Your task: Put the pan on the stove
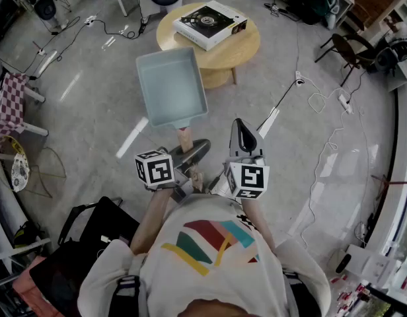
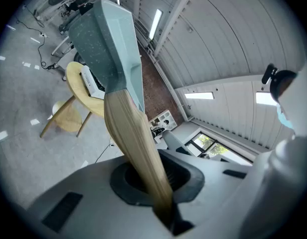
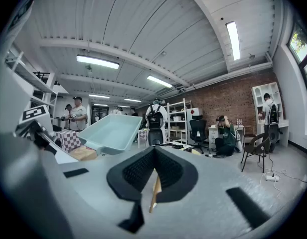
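Observation:
A square pale-blue pan (image 1: 170, 88) with a wooden handle (image 1: 185, 137) hangs in the air in front of me, above the grey floor. My left gripper (image 1: 190, 156) is shut on that handle, which runs up between the pads to the pan (image 2: 106, 44) in the left gripper view. The flat black stove (image 1: 210, 20) lies on a white box on a round wooden table (image 1: 236, 51) just beyond the pan. Beside the left one, my right gripper (image 1: 242, 132) is shut with nothing in it. In the right gripper view the pan (image 3: 111, 132) shows to its left.
Cables and a power strip (image 1: 344, 103) trail over the floor at the right. A dark chair (image 1: 345, 48) stands at the far right, a black bag (image 1: 91, 233) lies by my left side, and a checkered cloth (image 1: 6, 104) is at the left edge. Several people stand in the room's background.

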Action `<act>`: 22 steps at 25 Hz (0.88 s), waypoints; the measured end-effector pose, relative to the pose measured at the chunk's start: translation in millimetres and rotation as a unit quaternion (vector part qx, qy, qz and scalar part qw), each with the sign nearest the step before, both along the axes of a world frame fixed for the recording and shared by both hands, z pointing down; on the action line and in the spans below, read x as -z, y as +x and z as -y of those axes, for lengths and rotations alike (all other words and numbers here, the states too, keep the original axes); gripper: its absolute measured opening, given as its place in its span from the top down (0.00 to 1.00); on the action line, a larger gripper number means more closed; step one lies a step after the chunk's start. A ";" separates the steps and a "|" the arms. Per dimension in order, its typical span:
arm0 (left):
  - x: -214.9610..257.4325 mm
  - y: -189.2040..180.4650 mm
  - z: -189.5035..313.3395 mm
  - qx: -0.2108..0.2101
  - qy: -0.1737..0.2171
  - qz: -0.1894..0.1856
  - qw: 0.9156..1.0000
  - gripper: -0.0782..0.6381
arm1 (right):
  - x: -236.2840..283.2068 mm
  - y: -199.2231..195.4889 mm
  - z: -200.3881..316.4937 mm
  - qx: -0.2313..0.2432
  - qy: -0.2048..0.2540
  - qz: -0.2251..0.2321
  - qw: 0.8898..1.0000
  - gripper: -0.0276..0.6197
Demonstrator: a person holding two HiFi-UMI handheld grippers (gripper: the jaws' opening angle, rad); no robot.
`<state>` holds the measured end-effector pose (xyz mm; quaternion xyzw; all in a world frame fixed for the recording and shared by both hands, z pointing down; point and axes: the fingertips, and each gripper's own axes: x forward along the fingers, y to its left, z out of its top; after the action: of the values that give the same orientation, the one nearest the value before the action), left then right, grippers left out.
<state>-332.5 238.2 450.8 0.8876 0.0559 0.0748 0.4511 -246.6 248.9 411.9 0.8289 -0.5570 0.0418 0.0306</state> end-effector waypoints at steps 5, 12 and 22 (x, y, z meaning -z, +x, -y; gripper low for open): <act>1.4 4.3 -0.9 -0.005 0.007 0.002 1.000 0.88 | 0.4 4.9 0.0 0.002 -0.004 -0.005 1.000 0.96; 3.1 13.1 -7.4 -0.004 0.012 0.003 1.000 0.88 | -1.5 11.6 -5.9 0.016 -0.001 -0.004 1.000 0.96; -2.2 37.7 3.7 0.002 0.016 -0.005 1.000 0.88 | -13.4 46.0 -23.2 0.011 0.003 0.000 1.000 0.96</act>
<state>-294.7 234.5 453.0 0.8949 0.0552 0.0704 0.4371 -200.6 272.1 425.4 0.8227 -0.5664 0.0391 0.0284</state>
